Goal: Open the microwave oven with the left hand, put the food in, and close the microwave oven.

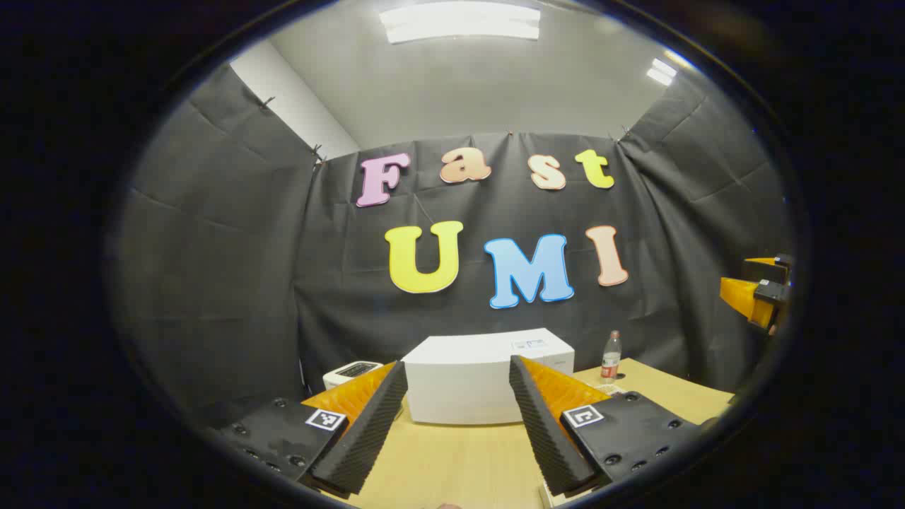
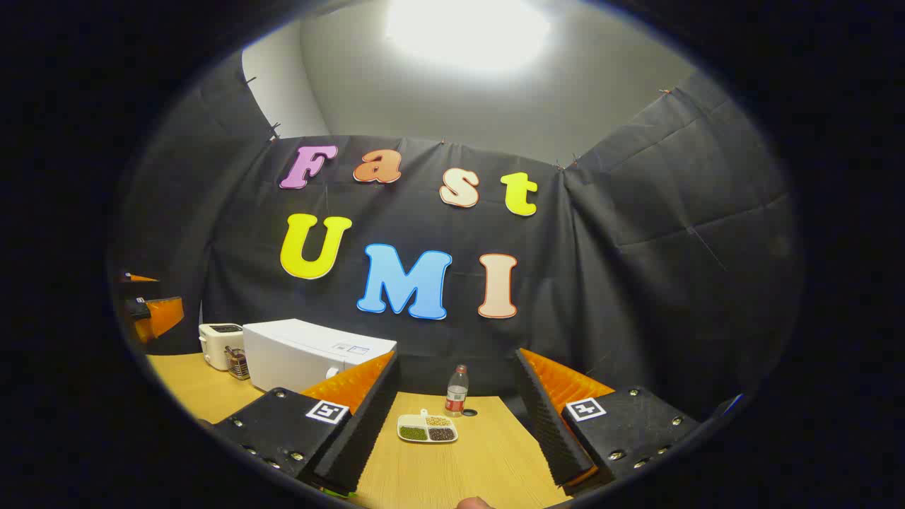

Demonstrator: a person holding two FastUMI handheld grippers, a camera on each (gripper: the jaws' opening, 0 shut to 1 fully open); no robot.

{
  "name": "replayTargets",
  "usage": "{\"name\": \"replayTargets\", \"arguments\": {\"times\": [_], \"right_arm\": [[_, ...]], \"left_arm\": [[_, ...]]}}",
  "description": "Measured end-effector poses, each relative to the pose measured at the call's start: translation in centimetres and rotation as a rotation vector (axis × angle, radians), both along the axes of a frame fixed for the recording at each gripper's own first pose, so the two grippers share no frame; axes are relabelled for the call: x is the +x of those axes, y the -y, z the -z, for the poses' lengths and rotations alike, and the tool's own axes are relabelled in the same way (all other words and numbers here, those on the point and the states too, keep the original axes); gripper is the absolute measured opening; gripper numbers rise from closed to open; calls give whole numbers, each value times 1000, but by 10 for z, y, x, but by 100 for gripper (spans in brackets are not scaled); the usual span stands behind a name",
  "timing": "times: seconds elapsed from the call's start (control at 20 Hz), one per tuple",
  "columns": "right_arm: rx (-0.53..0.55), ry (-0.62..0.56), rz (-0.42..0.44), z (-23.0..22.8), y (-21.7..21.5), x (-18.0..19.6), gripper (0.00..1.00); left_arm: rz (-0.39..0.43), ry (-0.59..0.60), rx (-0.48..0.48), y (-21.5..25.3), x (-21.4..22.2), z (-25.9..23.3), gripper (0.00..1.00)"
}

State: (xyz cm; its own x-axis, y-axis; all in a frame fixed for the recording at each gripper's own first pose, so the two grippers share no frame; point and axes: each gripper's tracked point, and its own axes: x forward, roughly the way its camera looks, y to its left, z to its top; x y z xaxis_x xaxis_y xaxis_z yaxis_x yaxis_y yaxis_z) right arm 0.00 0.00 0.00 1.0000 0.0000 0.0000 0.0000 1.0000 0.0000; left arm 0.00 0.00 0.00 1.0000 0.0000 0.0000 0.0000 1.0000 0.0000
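White microwave oven (image 1: 488, 378) and toaster (image 2: 220, 344), tan wooden table (image 2: 466, 466), red-labelled clear bottle (image 2: 457, 391).

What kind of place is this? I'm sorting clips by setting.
Likely a staged recording booth, not a real kitchen: black cloth walls surround a wooden table bearing a white microwave oven, a toaster and a divided food dish.

Left gripper (image 1: 458, 378) and right gripper (image 2: 456, 367) alike — ridged wedge fingers on black screw-studded plates, each plate bearing a square black-and-white marker.
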Motion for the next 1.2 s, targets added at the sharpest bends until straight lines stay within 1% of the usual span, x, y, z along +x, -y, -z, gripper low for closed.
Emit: {"name": "replayTargets", "arguments": {"times": [0.4, 0.6, 0.85, 1.0, 1.2], "right_arm": [[14, -25, 9, 7, 5, 1, 95], [34, -28, -10, 15, 14, -9, 96], [71, -12, -54, 16, 15, 4, 96], [70, -10, -38, 17, 19, 11, 96], [66, -18, -13, 21, 15, 21, 96]], "left_arm": [[-2, 6, -7, 18, -3, -4, 97], [-21, -8, -12, 24, -2, 0, 97], [-56, -3, -7, 27, 3, 1, 97], [-39, -2, 0, 35, 22, 7, 97], [12, 1, -4, 46, 76, 23, 97]]}}
